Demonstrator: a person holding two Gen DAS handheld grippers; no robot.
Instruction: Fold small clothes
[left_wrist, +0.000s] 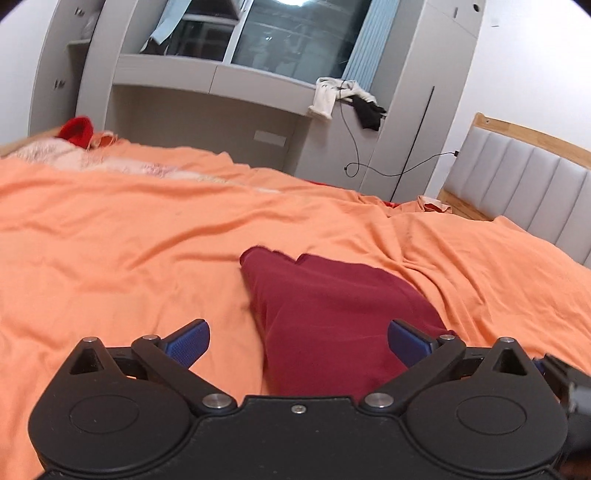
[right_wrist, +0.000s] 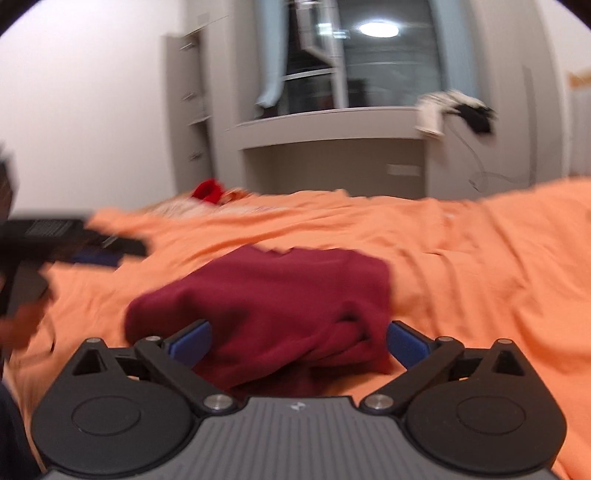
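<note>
A dark red garment lies partly folded on the orange bedsheet. My left gripper is open, its blue pads spread wide, with the garment's near edge lying between them. In the right wrist view the same garment lies bunched, its near edge rumpled. My right gripper is open just above that near edge. The left gripper shows blurred at the left of the right wrist view, beside the garment.
A red cloth lies at the bed's far edge. A grey padded headboard stands at the right. A grey shelf unit under a window holds white and black clothes, with a hanging cable.
</note>
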